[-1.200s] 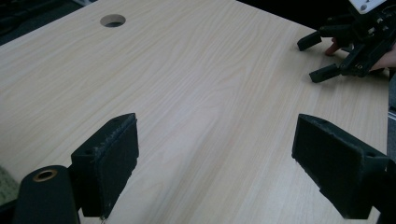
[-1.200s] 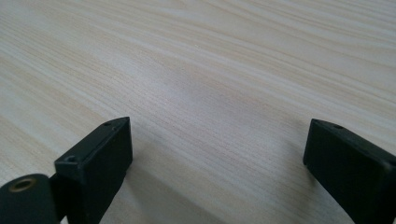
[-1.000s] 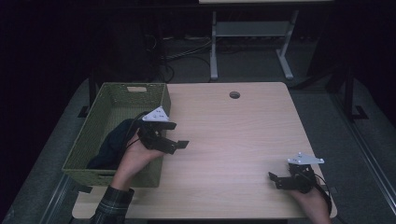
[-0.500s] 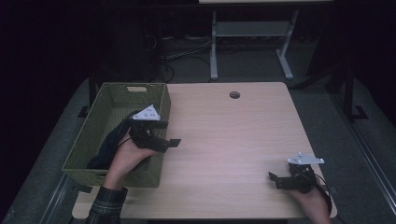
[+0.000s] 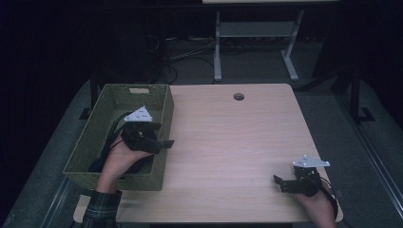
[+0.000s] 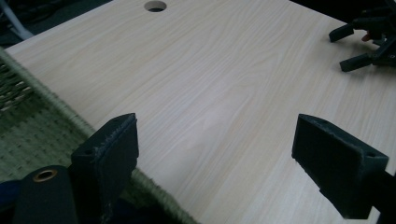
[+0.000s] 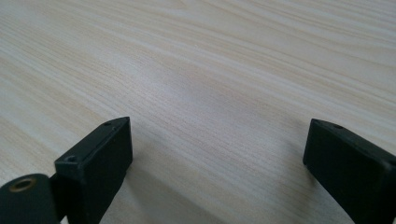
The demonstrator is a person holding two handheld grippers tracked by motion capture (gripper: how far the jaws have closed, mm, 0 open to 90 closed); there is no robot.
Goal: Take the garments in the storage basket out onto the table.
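We saw left gripper [image 6: 215, 154] jaws wide apart above basket [image 6: 32, 126] rim and table [image 6: 210, 74]; hole [image 6: 155, 5] far off; right gripper [image 6: 369, 42] at top right.

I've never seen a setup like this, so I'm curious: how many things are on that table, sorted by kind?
Handheld grippers: 2, the left gripper over the basket's edge, the right gripper low at the table's near right
Green woven basket: 1
Dark cloth in the basket: 1
Total: 4
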